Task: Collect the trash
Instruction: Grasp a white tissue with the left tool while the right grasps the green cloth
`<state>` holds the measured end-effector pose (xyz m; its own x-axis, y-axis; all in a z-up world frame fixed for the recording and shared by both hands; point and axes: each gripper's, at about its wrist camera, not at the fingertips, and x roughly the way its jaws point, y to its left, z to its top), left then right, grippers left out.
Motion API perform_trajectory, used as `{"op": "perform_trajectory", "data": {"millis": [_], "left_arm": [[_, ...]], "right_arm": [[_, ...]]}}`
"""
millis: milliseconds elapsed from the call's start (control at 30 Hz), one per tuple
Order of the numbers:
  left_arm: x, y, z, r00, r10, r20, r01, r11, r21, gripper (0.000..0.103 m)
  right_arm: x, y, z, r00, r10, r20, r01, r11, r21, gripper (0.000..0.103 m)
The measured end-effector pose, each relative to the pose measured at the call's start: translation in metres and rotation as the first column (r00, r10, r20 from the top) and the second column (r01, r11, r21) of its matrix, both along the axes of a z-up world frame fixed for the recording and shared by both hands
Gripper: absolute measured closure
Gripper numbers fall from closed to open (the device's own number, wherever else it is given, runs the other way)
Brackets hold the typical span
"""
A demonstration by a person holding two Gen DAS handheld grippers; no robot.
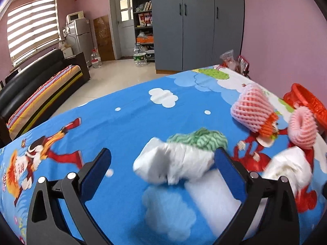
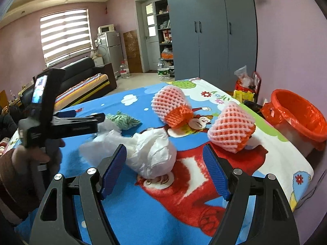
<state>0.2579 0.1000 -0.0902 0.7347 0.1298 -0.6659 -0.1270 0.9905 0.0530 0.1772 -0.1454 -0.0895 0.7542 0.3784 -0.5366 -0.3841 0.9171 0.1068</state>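
Note:
A table under a blue cartoon cloth (image 1: 126, 122) holds the trash. My left gripper (image 1: 162, 152) stands open around a crumpled white tissue (image 1: 173, 163), which lies close to the right finger; no pad presses on it. Behind it is a green foam net (image 1: 200, 138). My right gripper (image 2: 164, 149) is open, with a second crumpled white tissue (image 2: 151, 155) just ahead between its fingertips. Two pink-and-orange foam fruit nets (image 2: 171, 102) (image 2: 231, 128) lie further back. A hand holds the left gripper (image 2: 101, 118) over the first tissue (image 2: 106, 130).
A bin with a red liner bag (image 2: 298, 114) stands off the table's right edge, by the pink wall. Bags and packets (image 2: 245, 81) sit at the far corner. Beyond the table are open floor, a black sofa (image 1: 40, 77) and grey wardrobes (image 1: 194, 24).

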Motion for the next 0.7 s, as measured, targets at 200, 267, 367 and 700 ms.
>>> {"op": "perform_trajectory", "data": {"millis": [200, 267, 367, 700], "left_arm": [[0.024, 0.009, -0.023, 0.992, -0.079, -0.097, 0.070, 0.994, -0.089, 0.071], [0.019, 0.007, -0.023, 0.991, -0.100, -0.094, 0.093, 0.993, -0.078, 0.083], [0.000, 0.009, -0.017, 0.991, -0.123, -0.052, 0.122, 0.992, -0.032, 0.088], [-0.052, 0.061, -0.001, 0.994, -0.102, -0.027, 0.101, 0.995, -0.021, 0.089]], "right_arm": [[0.017, 0.013, 0.007, 0.999, 0.043, 0.011, -0.043, 0.999, -0.001, 0.029], [0.023, 0.024, 0.010, 0.997, 0.069, 0.013, -0.070, 0.998, 0.005, 0.029], [0.034, 0.050, 0.012, 0.992, 0.122, 0.013, -0.122, 0.992, 0.008, 0.029], [0.057, 0.156, 0.000, 0.963, 0.268, -0.040, -0.268, 0.963, -0.017, 0.030]]}}
